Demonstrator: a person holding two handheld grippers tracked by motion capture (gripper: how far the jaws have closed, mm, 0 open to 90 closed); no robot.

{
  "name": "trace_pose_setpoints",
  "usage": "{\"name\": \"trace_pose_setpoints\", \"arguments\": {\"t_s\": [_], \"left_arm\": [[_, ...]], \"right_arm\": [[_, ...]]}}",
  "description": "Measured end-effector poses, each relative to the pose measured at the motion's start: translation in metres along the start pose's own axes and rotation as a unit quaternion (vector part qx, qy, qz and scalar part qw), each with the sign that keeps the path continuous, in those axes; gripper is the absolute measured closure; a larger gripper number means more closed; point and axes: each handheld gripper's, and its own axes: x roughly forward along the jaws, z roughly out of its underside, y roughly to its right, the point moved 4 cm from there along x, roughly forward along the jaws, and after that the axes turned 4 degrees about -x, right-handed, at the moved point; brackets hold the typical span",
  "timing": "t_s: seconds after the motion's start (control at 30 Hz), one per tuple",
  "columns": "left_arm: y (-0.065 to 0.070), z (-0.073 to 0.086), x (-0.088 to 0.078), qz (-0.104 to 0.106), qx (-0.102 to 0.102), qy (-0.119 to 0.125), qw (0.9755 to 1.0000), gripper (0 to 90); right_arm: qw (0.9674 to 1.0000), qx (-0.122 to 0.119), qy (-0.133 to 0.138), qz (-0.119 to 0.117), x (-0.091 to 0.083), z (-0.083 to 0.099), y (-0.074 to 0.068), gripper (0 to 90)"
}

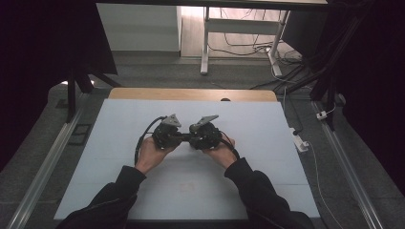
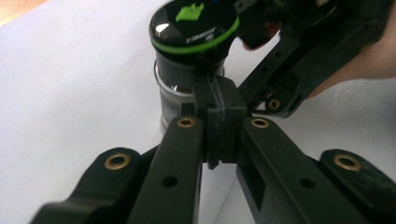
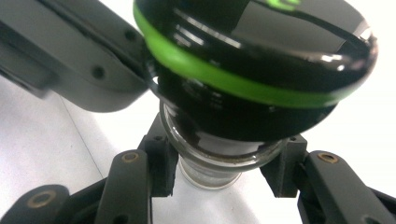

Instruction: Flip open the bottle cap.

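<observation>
- Facing each other mid-table in the high view, left gripper (image 1: 177,137) and right gripper (image 1: 192,138) meet tip to tip over the white table (image 1: 119,143).
- A small bottle (image 2: 180,91) with a metal body and a black cap (image 2: 194,21) ringed in green stands upright on the table between both grippers.
- Right gripper (image 3: 219,175) jaws pinch the bottle (image 3: 210,175) at its metal body just under the cap, one pad on each side.
- Left gripper (image 2: 219,130) jaws pressed together, pads touching, nothing visible between them; the tips sit right against the bottle's side.
- Person's hands (image 1: 153,151) hold each gripper from below; dark sleeves (image 1: 117,191) enter from the bottom edge.
</observation>
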Motion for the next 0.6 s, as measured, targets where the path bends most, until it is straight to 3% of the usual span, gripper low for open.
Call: {"name": "trace_pose_setpoints", "arguments": {"t_s": [0.23, 0.4, 0.6], "left_arm": [[0.0018, -0.0024, -0.0034, -0.001, -0.002, -0.006, 1.0000, 88.6], [0.0020, -0.0074, -0.0090, -0.002, -0.006, 0.008, 0.9999, 88.6], [-0.0013, -0.0076, -0.0083, -0.005, -0.013, 0.009, 0.9999, 88.5]], "right_arm": [[1.0000, -0.002, -0.001, 0.000, 0.0000, 0.0000, 0.0000, 52.1], [1.0000, -0.005, -0.002, 0.002, 0.0000, -0.0001, -0.0004, 52.1], [1.0000, -0.005, -0.002, 0.002, 0.0001, -0.0001, -0.0004, 52.1]]}}
